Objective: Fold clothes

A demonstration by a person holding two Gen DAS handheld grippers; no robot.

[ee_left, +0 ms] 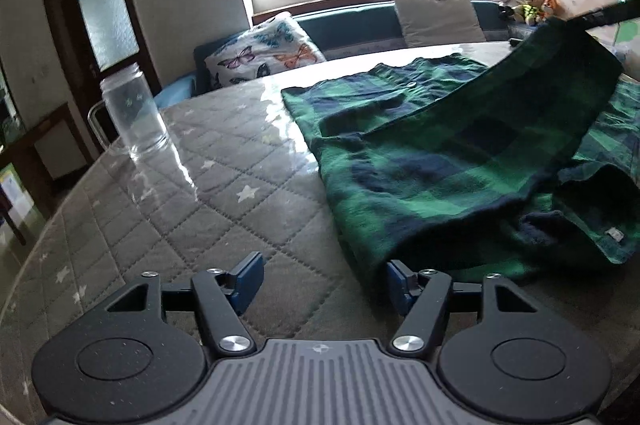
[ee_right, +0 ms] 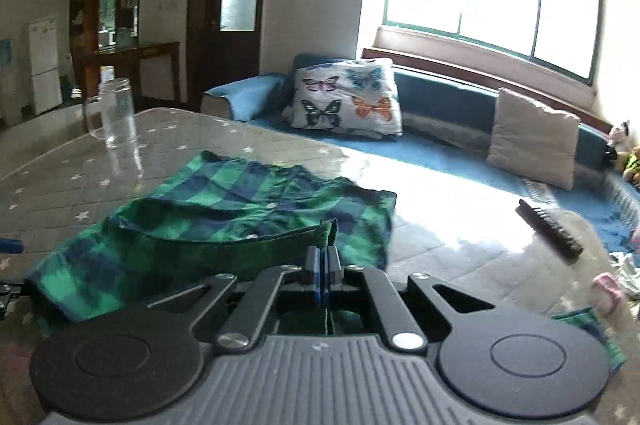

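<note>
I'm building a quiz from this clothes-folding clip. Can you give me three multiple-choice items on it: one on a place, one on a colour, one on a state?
1. Where does the glass jar stand?
A. on the quilted table, apart from the shirt
B. on the shirt
C. on the sofa

2. What colours is the plaid shirt?
A. red and white
B. green and dark blue
C. plain grey

3. How does the right gripper stand?
A. wide open over the bare table
B. shut on the jar
C. shut on an edge of the shirt

Answers: 1 A, bare tabletop lies between jar and shirt in both views. 2 B, the checks are green and navy. 3 C, its blue pads are pressed together with shirt fabric pinched between them, and a flap of the shirt is raised off the table.
</note>
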